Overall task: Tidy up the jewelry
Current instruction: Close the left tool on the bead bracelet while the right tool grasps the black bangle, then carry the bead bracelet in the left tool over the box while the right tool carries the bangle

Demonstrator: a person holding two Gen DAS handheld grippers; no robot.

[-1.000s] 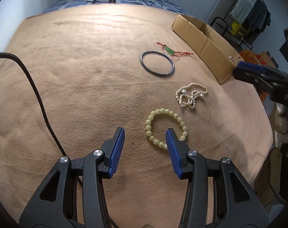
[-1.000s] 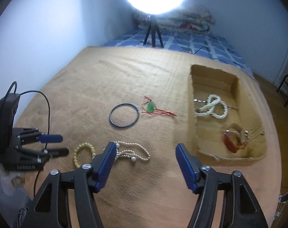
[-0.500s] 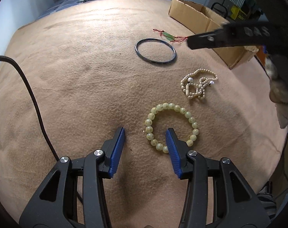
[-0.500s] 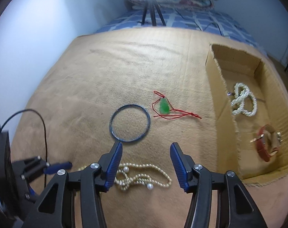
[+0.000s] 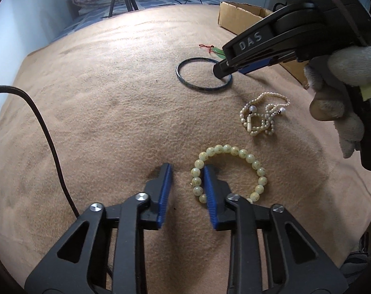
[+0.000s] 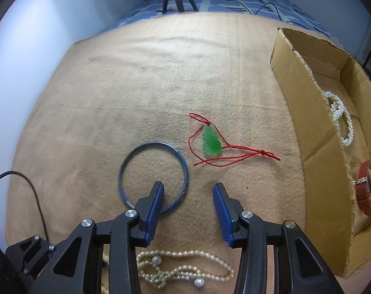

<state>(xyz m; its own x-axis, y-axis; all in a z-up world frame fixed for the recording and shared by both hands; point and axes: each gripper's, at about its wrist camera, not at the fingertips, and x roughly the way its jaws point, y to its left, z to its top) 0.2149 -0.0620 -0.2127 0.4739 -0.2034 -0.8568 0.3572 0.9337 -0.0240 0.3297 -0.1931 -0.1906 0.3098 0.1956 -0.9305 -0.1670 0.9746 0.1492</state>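
A pale green bead bracelet (image 5: pixel 234 150) lies on the tan cloth. My left gripper (image 5: pixel 187 171) points down at it with its jaws closing. The right pad sits inside the loop against the beads and the left pad stands outside, a gap away. A dark blue bangle (image 6: pixel 131 156) lies flat further back. My right gripper (image 6: pixel 188 186) straddles its near right rim with one finger inside the ring. Its jaws are closing and neither pad presses the rim. In the left wrist view the right gripper (image 5: pixel 228 71) hangs over the bangle (image 5: pixel 185 79).
A tangled pearl necklace (image 5: pixel 261 115) lies between the bangle and the bracelet. A green pendant on red cord (image 6: pixel 211 142) lies behind the bangle. The cardboard box (image 6: pixel 315 127) at right holds a pearl bracelet (image 6: pixel 342 120) and a red-strap watch (image 6: pixel 365 193). A black cable (image 5: pixel 45 132) crosses the left.
My left gripper's jaws have narrowed around the bracelet's left side. My right gripper has come down and forward from over the pearls to the bangle, its jaws narrowing.
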